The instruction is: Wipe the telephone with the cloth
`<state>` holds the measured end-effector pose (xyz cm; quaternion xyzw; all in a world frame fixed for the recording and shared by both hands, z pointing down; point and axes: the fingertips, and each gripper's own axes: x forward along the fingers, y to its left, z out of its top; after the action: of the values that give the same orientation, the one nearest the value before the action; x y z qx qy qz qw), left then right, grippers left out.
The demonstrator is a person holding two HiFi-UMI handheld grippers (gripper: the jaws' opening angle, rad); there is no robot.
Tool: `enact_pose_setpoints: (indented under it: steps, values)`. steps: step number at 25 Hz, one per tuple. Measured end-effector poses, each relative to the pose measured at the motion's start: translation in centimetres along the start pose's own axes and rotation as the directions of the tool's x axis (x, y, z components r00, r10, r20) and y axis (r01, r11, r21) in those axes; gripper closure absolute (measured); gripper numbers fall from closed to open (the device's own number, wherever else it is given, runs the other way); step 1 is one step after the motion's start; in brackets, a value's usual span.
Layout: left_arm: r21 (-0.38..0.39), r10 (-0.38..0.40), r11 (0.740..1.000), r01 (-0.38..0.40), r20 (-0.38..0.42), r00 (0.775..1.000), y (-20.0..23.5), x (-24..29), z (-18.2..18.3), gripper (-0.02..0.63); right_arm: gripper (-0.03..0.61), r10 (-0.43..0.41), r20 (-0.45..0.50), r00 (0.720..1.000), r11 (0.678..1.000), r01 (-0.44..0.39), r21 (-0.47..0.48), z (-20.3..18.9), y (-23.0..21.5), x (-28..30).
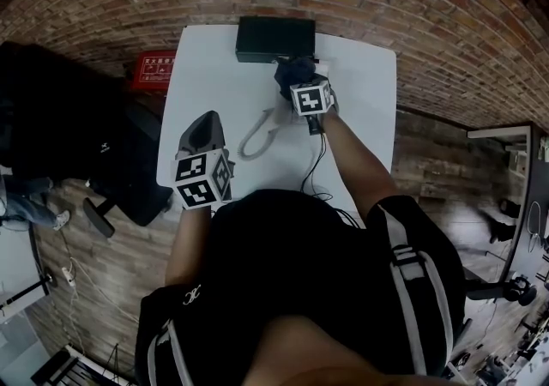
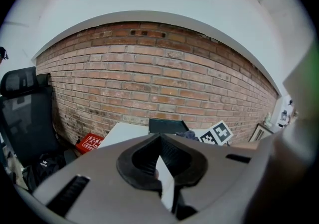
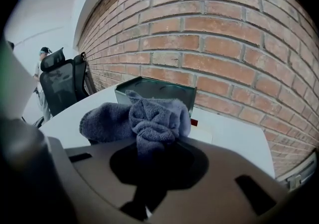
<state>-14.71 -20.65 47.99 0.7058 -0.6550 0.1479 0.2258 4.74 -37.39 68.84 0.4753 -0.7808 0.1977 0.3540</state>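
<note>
My right gripper (image 1: 298,77) is shut on a bunched dark blue cloth (image 3: 144,118), held low over the far middle of the white table (image 1: 369,110). Just behind the cloth stands a black box-shaped unit (image 1: 274,39), which also shows in the right gripper view (image 3: 159,91). A pale flat piece with a red mark (image 3: 212,124) lies beside the cloth. A pale curved handset shape (image 1: 256,139) lies on the table between the grippers. Near the table's left front, my left gripper (image 1: 206,123) has its jaws closed to a point and holds nothing; in the left gripper view it (image 2: 160,138) faces the brick wall.
A thin black cable (image 1: 314,161) runs from the right gripper toward the near edge. A red box (image 1: 154,69) sits on the floor left of the table, next to a black office chair (image 1: 60,127). A brick wall (image 2: 164,78) rises behind the table. A person (image 3: 42,63) stands far off.
</note>
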Motion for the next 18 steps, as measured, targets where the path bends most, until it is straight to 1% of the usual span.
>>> enact_pose_setpoints:
  steps: [5, 7, 9, 12, 15, 18]
  values:
    - [0.008, 0.002, 1.0, -0.002, 0.002, 1.0, -0.5, 0.0, -0.1, 0.617, 0.543, -0.048, -0.003, 0.999, 0.998, 0.048, -0.027, 1.9, -1.4, 0.9]
    - [0.011, 0.002, 1.0, -0.002, 0.002, 1.0, -0.7, -0.1, -0.2, 0.617, 0.541, -0.055, -0.012, 0.998, 0.998, 0.055, -0.031, 2.6, -1.9, 1.2]
    - [0.009, 0.003, 1.0, -0.003, 0.0, 1.0, -0.8, -0.2, -0.3, 0.617, 0.541, -0.047, -0.024, 0.999, 0.998, 0.046, -0.048, 2.9, -2.0, 1.4]
    - [0.007, 0.009, 1.0, -0.009, -0.005, 1.0, -0.6, -0.3, -0.6, 0.617, 0.543, -0.014, -0.049, 0.999, 0.997, 0.01, -0.08, 2.8, -1.7, 1.5]
    - [0.01, 0.008, 1.0, -0.008, -0.002, 1.0, -0.8, -0.2, -0.4, 0.617, 0.541, 0.005, -0.053, 0.999, 0.998, -0.008, -0.059, 2.7, -1.7, 1.5]
    - [0.02, 0.0, 1.0, 0.0, 0.007, 1.0, -1.2, -0.4, 0.0, 0.617, 0.54, -0.006, -0.045, 0.999, 0.998, 0.004, -0.062, 2.5, -1.9, 1.3]
